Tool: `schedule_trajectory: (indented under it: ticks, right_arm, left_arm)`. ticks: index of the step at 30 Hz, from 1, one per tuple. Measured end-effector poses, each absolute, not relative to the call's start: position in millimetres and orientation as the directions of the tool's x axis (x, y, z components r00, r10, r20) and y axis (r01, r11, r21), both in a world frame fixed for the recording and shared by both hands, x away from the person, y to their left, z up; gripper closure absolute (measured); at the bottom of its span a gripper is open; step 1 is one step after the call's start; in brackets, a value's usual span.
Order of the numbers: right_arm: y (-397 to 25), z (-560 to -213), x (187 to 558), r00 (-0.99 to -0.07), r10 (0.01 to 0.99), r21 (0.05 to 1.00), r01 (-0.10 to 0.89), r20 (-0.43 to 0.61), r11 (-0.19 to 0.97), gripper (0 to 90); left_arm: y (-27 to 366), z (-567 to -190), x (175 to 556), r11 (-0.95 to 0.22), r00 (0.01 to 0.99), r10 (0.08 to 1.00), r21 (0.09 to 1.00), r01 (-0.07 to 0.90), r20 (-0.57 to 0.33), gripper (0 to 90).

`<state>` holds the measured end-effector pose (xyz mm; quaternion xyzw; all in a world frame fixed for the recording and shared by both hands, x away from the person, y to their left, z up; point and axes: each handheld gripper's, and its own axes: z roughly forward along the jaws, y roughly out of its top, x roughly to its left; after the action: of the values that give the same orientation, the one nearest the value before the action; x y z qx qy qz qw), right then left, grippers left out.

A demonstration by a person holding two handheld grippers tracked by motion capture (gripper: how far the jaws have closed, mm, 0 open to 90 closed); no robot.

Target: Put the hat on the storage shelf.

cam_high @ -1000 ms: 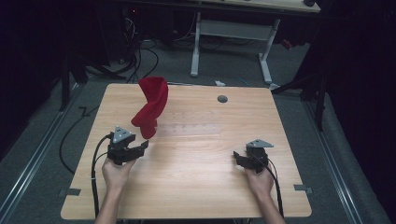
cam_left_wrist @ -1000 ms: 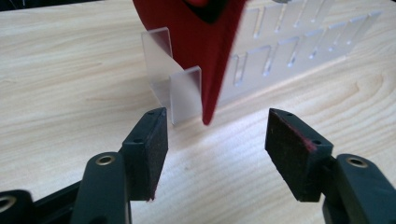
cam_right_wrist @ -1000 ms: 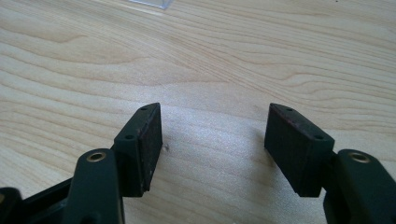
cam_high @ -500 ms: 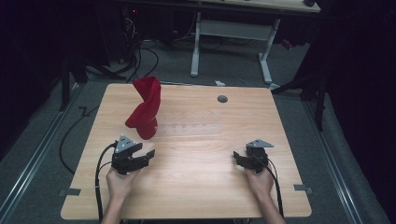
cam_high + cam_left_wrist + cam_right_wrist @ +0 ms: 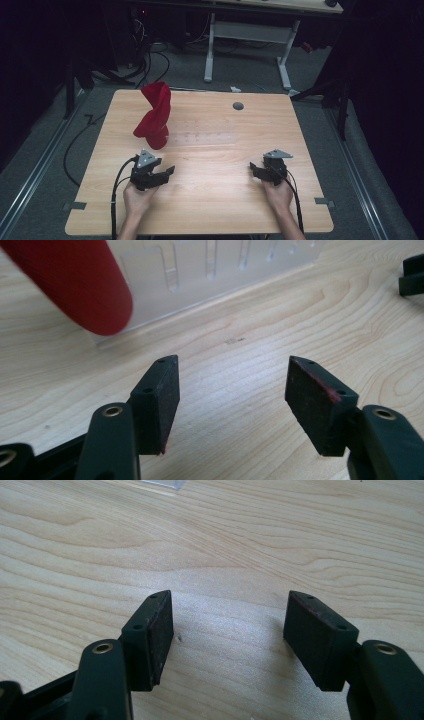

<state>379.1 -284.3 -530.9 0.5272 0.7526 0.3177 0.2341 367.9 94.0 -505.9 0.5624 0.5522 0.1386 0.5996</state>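
A red cloth [image 5: 154, 117] stands twisted and upright at the back left of the wooden table [image 5: 220, 200], its lower end on the left end of a clear slotted rack [image 5: 200, 135]. My left gripper [image 5: 167, 172] rests near the front left, open and empty, a short way in front of the cloth. In the left gripper view the cloth [image 5: 75, 285] hangs over the rack [image 5: 210, 270], beyond my open left gripper [image 5: 232, 390]. At the front right my right gripper [image 5: 254, 170] is open over bare wood, seen again in its own view [image 5: 230, 630].
A round grey grommet [image 5: 238, 105] sits in the tabletop at the back right. Behind the table stands a white desk frame [image 5: 245, 35], and cables [image 5: 75, 145] lie on the floor at the left. My right gripper's tip [image 5: 412, 275] shows far off in the left gripper view.
My left gripper has drawn back from the cloth's lower end toward the near edge. The cloth's top has swung from leaning right to standing more upright. The right gripper stayed put.
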Motion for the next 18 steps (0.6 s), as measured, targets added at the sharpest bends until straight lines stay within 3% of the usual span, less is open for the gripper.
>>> schedule_trajectory:
  ticks: [18]
  right_arm:
    - [-284, -531, 379, -0.34, 0.94, 0.725, 0.642, -0.02, 0.247, 36.4]
  left_arm:
    - [62, -537, 374, 0.217, 0.359, 0.837, 0.852, 0.476, -0.414, 35.8]
